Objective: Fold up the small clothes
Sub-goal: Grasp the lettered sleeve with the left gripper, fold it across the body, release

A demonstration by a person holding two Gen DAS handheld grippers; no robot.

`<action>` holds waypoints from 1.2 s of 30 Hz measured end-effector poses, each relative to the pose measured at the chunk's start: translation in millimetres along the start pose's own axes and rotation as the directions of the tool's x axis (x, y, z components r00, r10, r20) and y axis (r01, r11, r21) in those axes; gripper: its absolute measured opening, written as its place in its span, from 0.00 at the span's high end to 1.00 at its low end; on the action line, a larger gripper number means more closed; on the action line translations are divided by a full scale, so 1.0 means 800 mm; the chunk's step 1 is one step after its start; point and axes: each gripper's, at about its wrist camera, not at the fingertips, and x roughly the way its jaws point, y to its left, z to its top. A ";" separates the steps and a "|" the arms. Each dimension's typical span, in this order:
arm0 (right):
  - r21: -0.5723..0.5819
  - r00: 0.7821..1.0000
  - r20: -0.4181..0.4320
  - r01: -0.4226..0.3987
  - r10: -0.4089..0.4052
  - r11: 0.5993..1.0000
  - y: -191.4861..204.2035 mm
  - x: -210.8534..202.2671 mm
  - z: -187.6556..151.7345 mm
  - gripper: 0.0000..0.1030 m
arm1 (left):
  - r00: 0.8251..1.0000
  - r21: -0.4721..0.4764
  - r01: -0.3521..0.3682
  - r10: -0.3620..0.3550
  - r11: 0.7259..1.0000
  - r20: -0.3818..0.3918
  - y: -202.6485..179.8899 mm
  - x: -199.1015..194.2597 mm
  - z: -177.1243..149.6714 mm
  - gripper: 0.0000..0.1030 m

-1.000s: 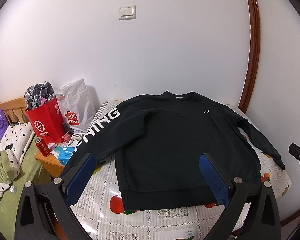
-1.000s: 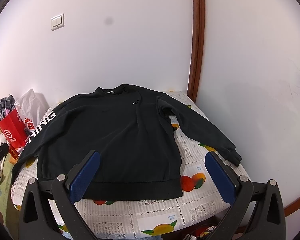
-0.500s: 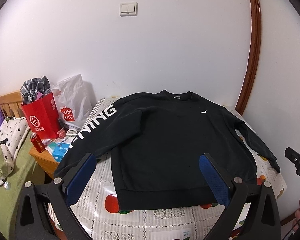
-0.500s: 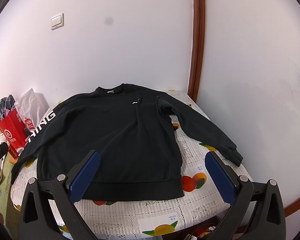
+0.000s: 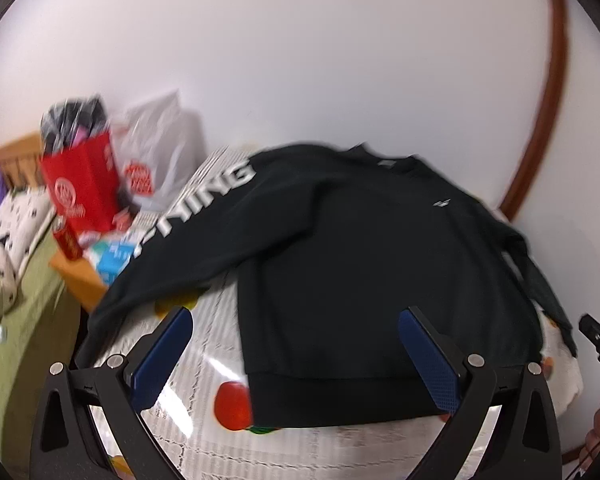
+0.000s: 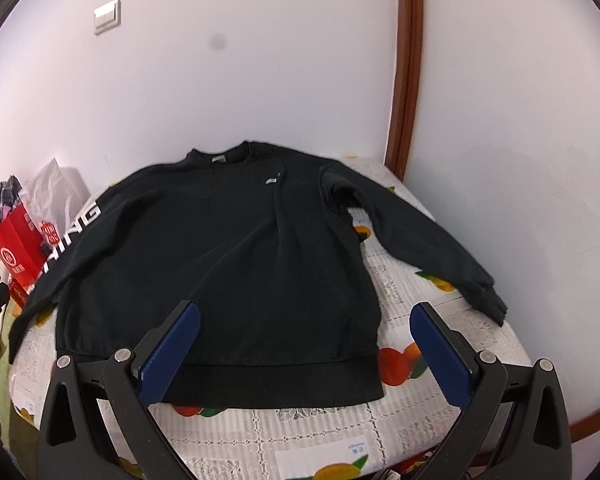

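A black sweatshirt (image 6: pixel 240 256) lies flat, front up, on a table with a fruit-print cloth (image 6: pixel 412 396). Its collar points to the wall and its hem to me. White letters run down its left sleeve (image 5: pixel 204 196), whose cuff hangs off the table's left edge. The right sleeve (image 6: pixel 428 248) stretches toward the right edge. My left gripper (image 5: pixel 296 346) hovers open above the hem's left part, holding nothing. My right gripper (image 6: pixel 306 346) is open too, above the hem's right half. Each wrist view catches the other gripper at its edge.
Left of the table stand a red paper bag (image 5: pixel 82 186), a white plastic bag (image 5: pixel 160 160), a red can (image 5: pixel 66 240) and small boxes on a wooden stand. A bed with green bedding (image 5: pixel 16 320) lies further left. White walls close the back and right; a brown door frame (image 6: pixel 406 80) runs upward.
My left gripper has moved in and swung, blurring its view; the sweatshirt looks larger and shifted right. The right gripper has edged slightly closer. Both stay open.
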 end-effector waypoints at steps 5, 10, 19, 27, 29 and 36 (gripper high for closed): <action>-0.025 0.998 -0.051 -0.027 0.025 0.999 0.011 0.059 -0.019 0.01 | 0.997 -0.110 -0.052 0.046 0.993 -0.055 0.052 0.056 -0.008 0.01; -0.060 0.994 -0.104 -0.025 0.019 0.998 0.027 0.106 -0.035 0.07 | 0.997 -0.241 -0.054 0.039 0.969 -0.068 0.102 0.099 -0.012 0.06; -0.042 0.983 -0.171 -0.074 0.065 0.996 0.045 0.154 -0.041 0.08 | 0.998 -0.431 0.033 -0.051 0.902 -0.029 0.152 0.162 -0.006 0.22; -0.070 0.982 -0.184 -0.057 0.043 0.996 0.056 0.166 -0.024 0.08 | 0.999 -0.509 0.025 -0.033 0.860 -0.006 0.172 0.197 0.011 0.48; -0.069 0.981 -0.189 -0.054 0.040 0.996 0.054 0.169 -0.019 0.08 | 1.000 -0.489 0.013 -0.024 0.872 -0.015 0.171 0.202 0.020 0.75; -0.059 0.982 -0.182 -0.057 0.046 0.997 0.037 0.181 0.002 0.08 | 1.000 -0.396 -0.014 0.024 0.918 0.019 0.151 0.176 0.063 0.91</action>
